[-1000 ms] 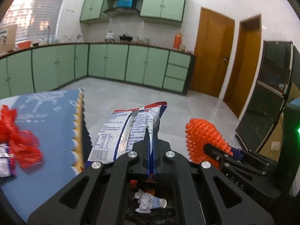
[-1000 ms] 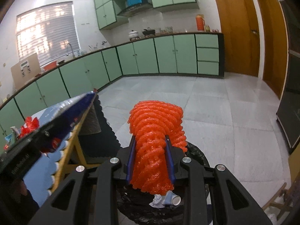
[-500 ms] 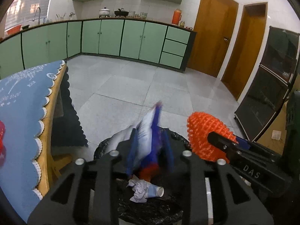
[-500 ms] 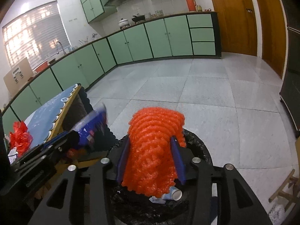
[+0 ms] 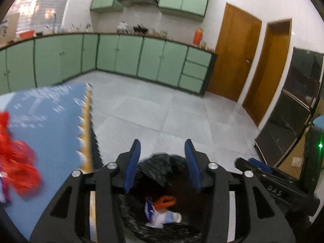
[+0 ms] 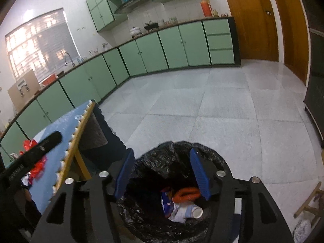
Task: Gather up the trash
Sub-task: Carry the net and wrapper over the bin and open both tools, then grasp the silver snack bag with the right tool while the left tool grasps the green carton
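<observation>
Trash: snack wrapper [image 6: 166, 201] and orange mesh [image 6: 185, 194] now lie in the bin [image 6: 214, 158], dropped from my left claw [image 5: 163, 162] and right claw [image 6: 162, 174], both open and empty; red scraps [image 5: 18, 162] remain on the worktop [image 5: 56, 125].

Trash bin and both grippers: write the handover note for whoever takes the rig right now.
Left gripper: open, empty, above the bin.
Right gripper: open, empty, over the bin.
Bin, black liner: holds the orange foam net, the blue-and-white snack wrapper and a paper cup.
Done: those pieces are binned.
Left: red plastic scrap and other litter beside it lie on the blue-covered table; collect them next.
</observation>
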